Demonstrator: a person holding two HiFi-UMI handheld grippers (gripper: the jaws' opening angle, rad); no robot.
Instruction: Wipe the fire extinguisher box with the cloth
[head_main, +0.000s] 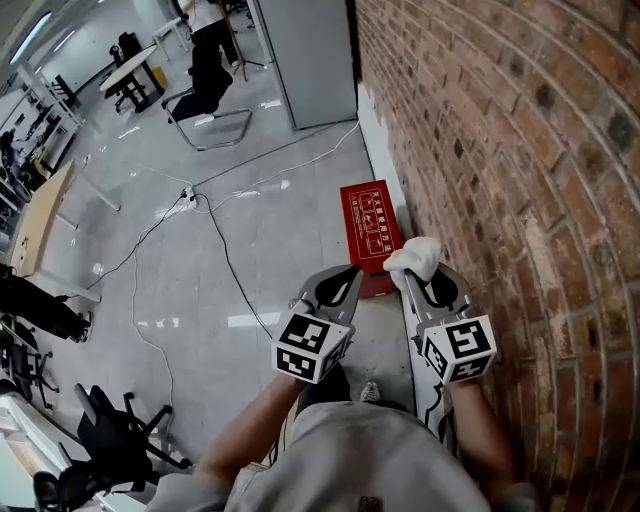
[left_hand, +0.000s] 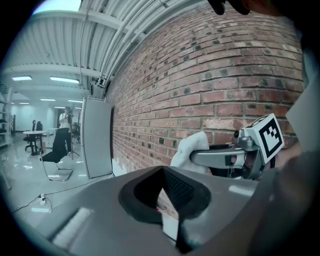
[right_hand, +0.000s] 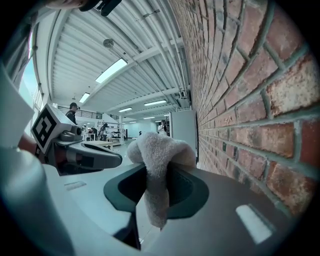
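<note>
The red fire extinguisher box (head_main: 368, 226) lies flat on the floor at the foot of the brick wall (head_main: 500, 150). My right gripper (head_main: 412, 268) hovers over the box's near right corner, shut on a bunched white cloth (head_main: 416, 256). In the right gripper view the cloth (right_hand: 158, 151) bulges out of the jaws and hangs down between them. My left gripper (head_main: 352, 271) is held beside it over the box's near edge, its fingers meeting with nothing held. In the left gripper view the cloth (left_hand: 192, 148) shows in front of the bricks.
A white cabinet (head_main: 308, 58) stands against the wall beyond the box. Cables and a power strip (head_main: 189, 197) run across the grey floor to the left. A black chair (head_main: 205, 95), tables and a standing person (head_main: 207, 14) are farther back. A wooden desk (head_main: 35, 222) is at the left.
</note>
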